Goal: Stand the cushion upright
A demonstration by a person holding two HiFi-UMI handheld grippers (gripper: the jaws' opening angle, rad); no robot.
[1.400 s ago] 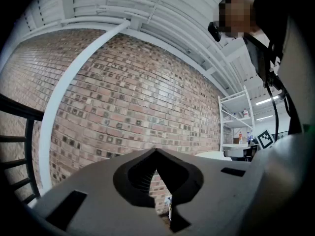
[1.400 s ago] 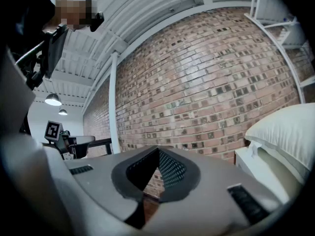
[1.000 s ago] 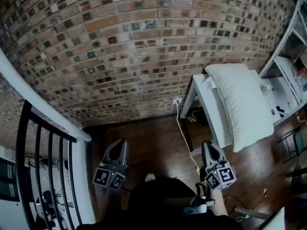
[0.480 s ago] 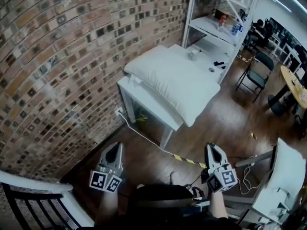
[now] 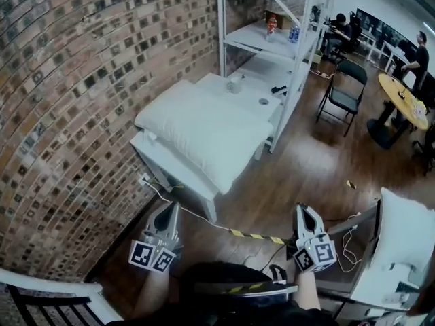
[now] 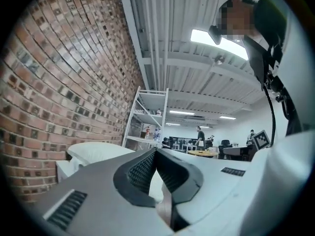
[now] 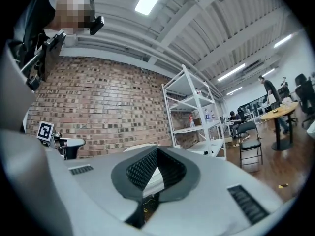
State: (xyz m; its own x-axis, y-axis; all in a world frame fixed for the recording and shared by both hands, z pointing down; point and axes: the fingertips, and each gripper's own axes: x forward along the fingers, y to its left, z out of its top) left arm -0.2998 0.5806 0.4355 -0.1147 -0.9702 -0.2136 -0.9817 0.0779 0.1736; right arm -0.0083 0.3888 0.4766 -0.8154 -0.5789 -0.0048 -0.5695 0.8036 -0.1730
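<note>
Left gripper [image 5: 165,217] jaws closed, empty, right gripper [image 5: 305,218] likewise

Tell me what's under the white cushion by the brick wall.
The cushion lies flat on a small white table. Only the table's near edge and one leg show. The cushion covers the rest of its top, so anything lying there is hidden.

The plump white cloth cushion [image 5: 204,131] looks soft and matt on the smooth white-painted desk [image 5: 170,167]. At the left, the brown brick wall [image 5: 75,94] is rough. The dark wooden floor [image 5: 306,175] at centre right shines glossily.
</note>
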